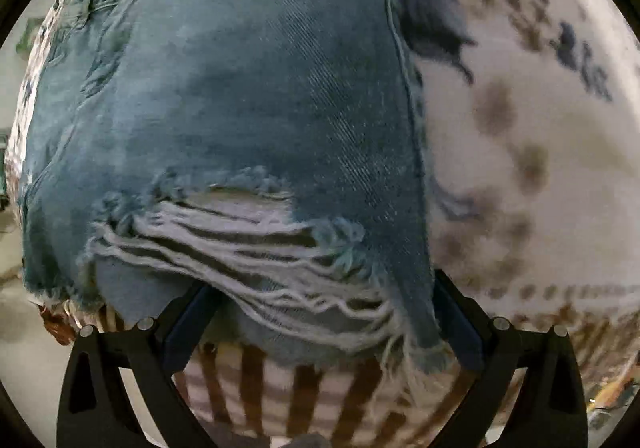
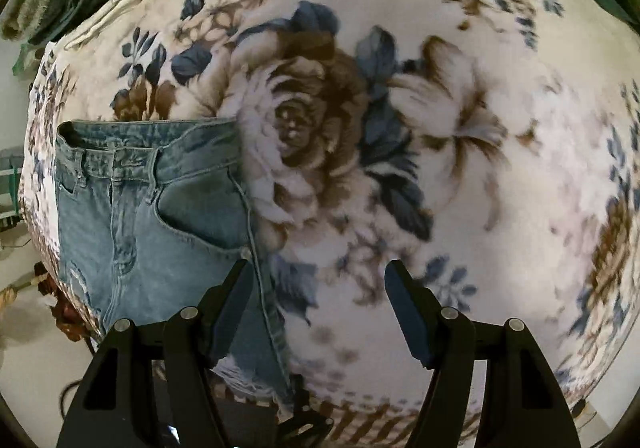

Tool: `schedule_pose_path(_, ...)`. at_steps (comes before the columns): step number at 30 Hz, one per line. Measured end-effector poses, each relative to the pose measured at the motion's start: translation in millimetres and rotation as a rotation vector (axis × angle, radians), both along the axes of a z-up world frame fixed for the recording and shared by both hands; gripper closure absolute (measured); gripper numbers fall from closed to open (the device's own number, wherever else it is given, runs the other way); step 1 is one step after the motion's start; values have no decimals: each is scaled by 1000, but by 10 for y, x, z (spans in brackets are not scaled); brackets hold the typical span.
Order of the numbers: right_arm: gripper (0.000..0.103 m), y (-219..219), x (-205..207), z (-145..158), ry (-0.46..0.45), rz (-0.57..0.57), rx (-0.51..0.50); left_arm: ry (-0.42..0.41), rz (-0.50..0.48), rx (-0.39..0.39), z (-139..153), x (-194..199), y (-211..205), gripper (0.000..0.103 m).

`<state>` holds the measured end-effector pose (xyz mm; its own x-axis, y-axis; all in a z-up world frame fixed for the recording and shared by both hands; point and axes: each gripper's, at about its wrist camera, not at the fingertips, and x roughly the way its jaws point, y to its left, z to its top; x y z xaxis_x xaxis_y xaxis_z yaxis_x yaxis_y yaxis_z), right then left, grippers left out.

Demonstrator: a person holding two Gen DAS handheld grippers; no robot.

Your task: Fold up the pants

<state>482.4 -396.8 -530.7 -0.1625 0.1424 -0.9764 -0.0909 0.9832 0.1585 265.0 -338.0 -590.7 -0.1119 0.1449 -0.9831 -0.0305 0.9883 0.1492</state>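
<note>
Floral blanket (image 2: 500, 176) carries my jeans (image 2: 160, 216), waistband farthest from me. My left gripper (image 1: 320, 324) straddles the ripped hem, wide; my right gripper (image 2: 316, 312), wide and empty, hovers at their side seam. I'd pinch both layers squarely before lifting.

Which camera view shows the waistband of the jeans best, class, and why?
The right wrist view: the waistband, with belt loops and pockets, lies flat on the floral blanket. The left wrist view is filled by a ripped leg; the waistband there is a blurred, distant edge.
</note>
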Motion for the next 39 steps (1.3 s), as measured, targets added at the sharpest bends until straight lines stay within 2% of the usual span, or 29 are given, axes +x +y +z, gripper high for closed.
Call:
schedule_pose_path(1,33,45,36,-57,2,7,13,-20,15,-12,41,14,42,4)
schedule_pose_path(2,33,93,52,-77,7,13,21,-42,33,-34,98,25,90,14)
schedule_pose_path(3,33,153,79,-108,13,19,36,-67,48,-55,182,30,148,30)
schedule_pose_path(4,33,216,118,-161,18,23,58,-84,58,-76,266,41,206,40)
schedule_pose_path(6,33,309,184,-240,31,26,87,-110,69,-107,412,75,301,88)
schedule_pose_path(7,33,369,226,-312,43,24,103,-125,83,-129,492,86,361,94)
schedule_pose_path(11,35,540,307,-482,81,26,159,-143,135,-202,688,120,633,98)
schedule_pose_path(12,51,584,305,-506,83,29,181,-149,139,-215,781,129,691,98)
schedule_pose_path(15,91,684,260,-448,60,63,129,-175,134,-235,978,87,862,98)
schedule_pose_path(16,94,696,237,-364,40,65,120,-188,131,-243,1080,56,930,98)
schedule_pose_path(20,95,810,161,58,-29,74,106,-245,146,-272,1569,47,1243,99)
schedule_pose_path(24,96,1121,181,620,-93,83,123,-325,192,-283,2103,64,1711,99)
schedule_pose_path(26,96,1314,202,858,-113,93,134,-363,233,-285,2268,-50,2064,99)
schedule_pose_path(28,96,1701,209,1072,-131,122,129,-390,281,-287,2375,-143,2434,99)
schedule_pose_path(29,96,1862,227,1125,-137,135,130,-406,316,-290,2534,-125,2714,99)
schedule_pose_path(31,96,2240,267,1219,-144,163,127,-433,356,-273,2387,-97,2743,99)
schedule_pose_path(34,96,2977,300,1284,-158,236,111,-453,448,-275,2353,20,3135,99)
schedule_pose_path(39,96,4028,300,1055,-157,337,67,-454,571,-281,2139,-75,3847,99)
